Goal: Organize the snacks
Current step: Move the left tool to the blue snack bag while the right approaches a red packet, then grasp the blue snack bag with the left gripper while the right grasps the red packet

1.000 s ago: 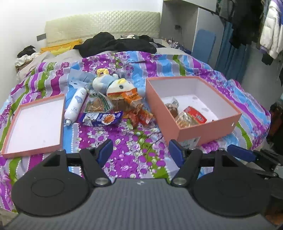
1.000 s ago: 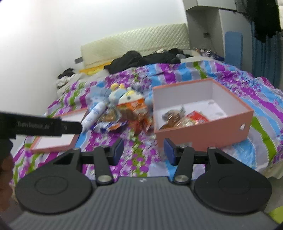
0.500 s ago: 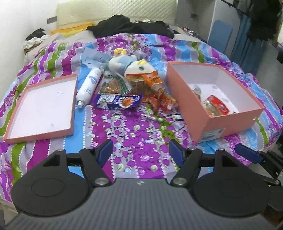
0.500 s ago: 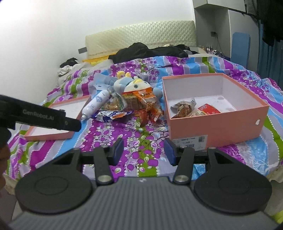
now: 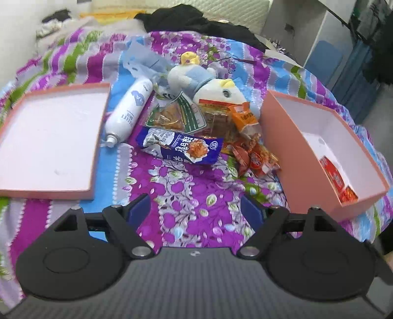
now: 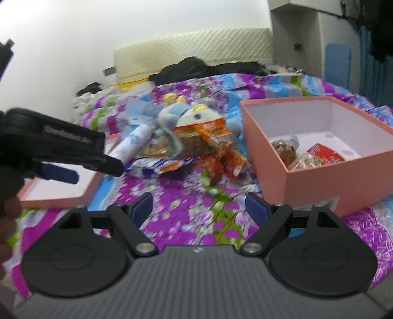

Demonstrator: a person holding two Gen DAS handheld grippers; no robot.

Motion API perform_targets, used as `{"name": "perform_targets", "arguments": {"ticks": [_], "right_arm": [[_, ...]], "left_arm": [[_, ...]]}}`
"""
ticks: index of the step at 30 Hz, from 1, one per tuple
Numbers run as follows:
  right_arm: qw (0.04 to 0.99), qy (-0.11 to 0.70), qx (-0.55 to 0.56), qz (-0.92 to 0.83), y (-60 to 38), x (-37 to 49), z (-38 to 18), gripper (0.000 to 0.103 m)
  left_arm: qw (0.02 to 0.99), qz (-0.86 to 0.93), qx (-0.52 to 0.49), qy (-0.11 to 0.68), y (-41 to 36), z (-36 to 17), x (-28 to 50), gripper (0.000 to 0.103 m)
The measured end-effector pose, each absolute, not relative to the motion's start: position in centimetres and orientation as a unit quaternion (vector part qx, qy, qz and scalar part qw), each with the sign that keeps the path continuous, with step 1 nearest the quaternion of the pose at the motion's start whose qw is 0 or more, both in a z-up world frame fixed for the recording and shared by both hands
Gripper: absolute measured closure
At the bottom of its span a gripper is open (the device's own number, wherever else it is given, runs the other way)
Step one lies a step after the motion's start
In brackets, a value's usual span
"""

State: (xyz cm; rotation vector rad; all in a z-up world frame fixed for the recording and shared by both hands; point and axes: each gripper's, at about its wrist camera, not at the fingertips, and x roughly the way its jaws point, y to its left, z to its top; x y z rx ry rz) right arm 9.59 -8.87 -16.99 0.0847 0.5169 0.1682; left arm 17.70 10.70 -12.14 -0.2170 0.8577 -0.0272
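A heap of snack packets lies on the flowered bedspread: a blue packet (image 5: 181,147) in front, small orange-red packets (image 5: 255,159) to its right, a green-and-white packet (image 5: 172,115) behind. To the right stands the open pink box (image 5: 289,157) with red packets (image 5: 334,174) inside; the right wrist view also shows the box (image 6: 319,181) and a brown snack (image 6: 285,152). My left gripper (image 5: 195,208) hovers short of the blue packet, jaws opening, nothing between them. My right gripper (image 6: 199,206) is near the box's front corner, jaws opening and empty.
The pink box lid (image 5: 97,137) lies open side up at the left. A white bottle (image 5: 130,110) and a plush toy (image 5: 196,78) rest against the snack heap. Dark clothes (image 5: 196,22) are piled at the bed's head. The left gripper (image 6: 95,173) crosses the right view's left side.
Both cameras have come forward and lower toward the snack heap. Both pairs of jaws stand wider than before, the right one markedly. The left gripper reaches further into the right view.
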Motion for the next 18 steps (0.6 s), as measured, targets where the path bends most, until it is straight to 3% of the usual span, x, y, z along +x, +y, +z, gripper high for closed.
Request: {"name": "perform_targets", "arguments": {"ticks": [3,9,18], "right_arm": [[0.965,0.252,0.05,0.049,-8.5,11.6,-18.1,0.023],[0.958,0.273,0.087,0.005,-8.1,16.5,-20.4,0.05],[0.944,0.293,0.139,-0.068,-8.1,23.2,-22.8,0.057]], "left_arm": [[0.898,-0.013,-0.137,0.419,12.0,-13.7,20.0,0.019],[0.88,-0.027,-0.216,0.422,14.1,-17.1,24.6,0.02],[0.831,-0.019,-0.354,0.429,15.9,-22.8,29.9,0.021]]}}
